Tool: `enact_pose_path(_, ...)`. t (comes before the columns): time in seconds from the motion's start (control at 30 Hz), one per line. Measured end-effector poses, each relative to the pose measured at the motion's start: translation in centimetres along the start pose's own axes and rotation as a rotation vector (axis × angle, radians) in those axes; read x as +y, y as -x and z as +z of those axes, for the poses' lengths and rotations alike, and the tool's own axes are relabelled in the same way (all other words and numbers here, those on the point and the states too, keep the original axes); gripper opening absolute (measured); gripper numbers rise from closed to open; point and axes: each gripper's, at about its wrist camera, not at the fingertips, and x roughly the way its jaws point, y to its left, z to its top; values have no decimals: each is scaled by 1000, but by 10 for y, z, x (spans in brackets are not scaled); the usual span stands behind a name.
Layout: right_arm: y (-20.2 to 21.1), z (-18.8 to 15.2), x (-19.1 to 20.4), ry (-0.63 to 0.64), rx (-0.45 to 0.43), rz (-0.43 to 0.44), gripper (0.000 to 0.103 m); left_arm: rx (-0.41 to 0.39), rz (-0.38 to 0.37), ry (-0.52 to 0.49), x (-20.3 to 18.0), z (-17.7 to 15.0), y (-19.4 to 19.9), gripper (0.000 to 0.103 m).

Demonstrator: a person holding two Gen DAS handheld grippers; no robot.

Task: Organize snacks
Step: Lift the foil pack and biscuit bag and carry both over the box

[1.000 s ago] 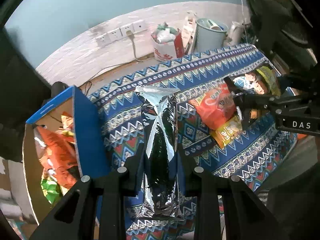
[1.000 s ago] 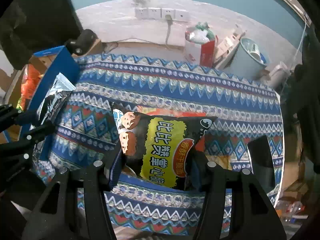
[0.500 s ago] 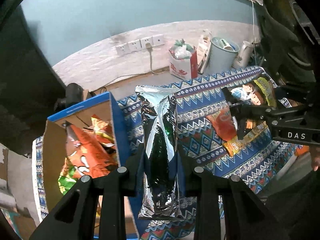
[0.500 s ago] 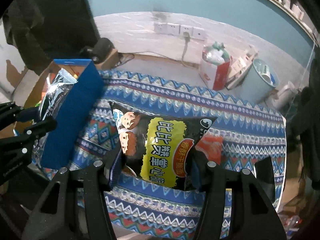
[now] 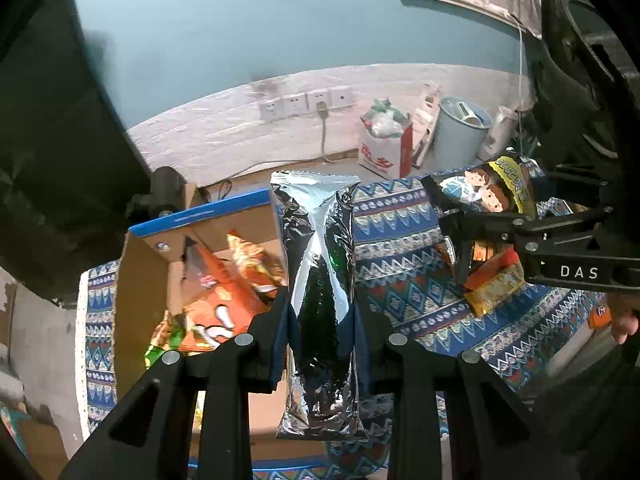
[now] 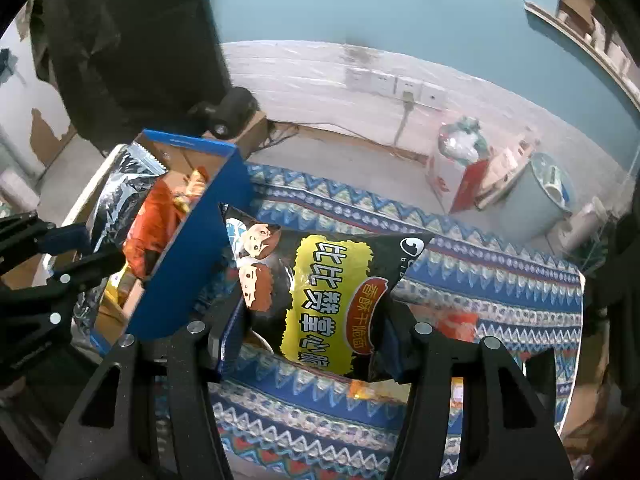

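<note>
Your left gripper is clamped on the silver foil bag, held upright beside the blue cardboard box at its ten o'clock. Your right gripper pinches the black-and-yellow snack bag above the patterned cloth; the box, at its nine o'clock, seems to hold orange packets.

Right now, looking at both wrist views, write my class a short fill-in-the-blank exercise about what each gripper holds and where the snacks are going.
1. The left gripper is shut on a shiny ____ snack bag.
2. The right gripper holds a black bag with a ____ label panel.
3. The cardboard box with blue outer sides already holds an ____ snack pack.
4. The table is covered by a patterned ____.

Missing words: silver; yellow; orange; cloth
</note>
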Motion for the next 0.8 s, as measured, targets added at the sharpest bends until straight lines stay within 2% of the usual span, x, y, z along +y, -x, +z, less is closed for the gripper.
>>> enact_pose_path(0.4,-11,36,58,82,-9,42,56,-18,33,116,66,-12,7,29)
enact_pose_path(0.8,-31,59,115,147,13,89,56,10,94,200,123,-30,-2,29)
